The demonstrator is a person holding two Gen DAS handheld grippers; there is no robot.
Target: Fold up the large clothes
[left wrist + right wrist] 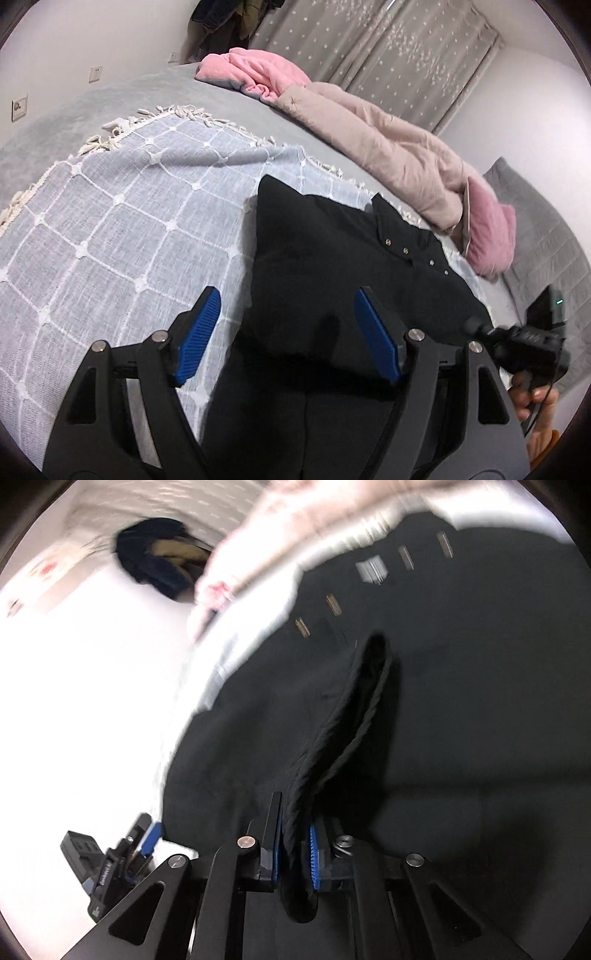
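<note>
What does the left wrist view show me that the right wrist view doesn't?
Only the left wrist view: the open left gripper holding nothing, over the checked throw, with the pink bedding sharp. Only the right wrist view: the right gripper shut on a fold of the black garment. Both show that garment and its metal snaps.

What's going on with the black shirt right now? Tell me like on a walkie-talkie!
Left gripper open above the black shirt. Right gripper shut on a shirt fold. Shirt lies on the checked blanket. Pink clothes behind, not in the way.
</note>
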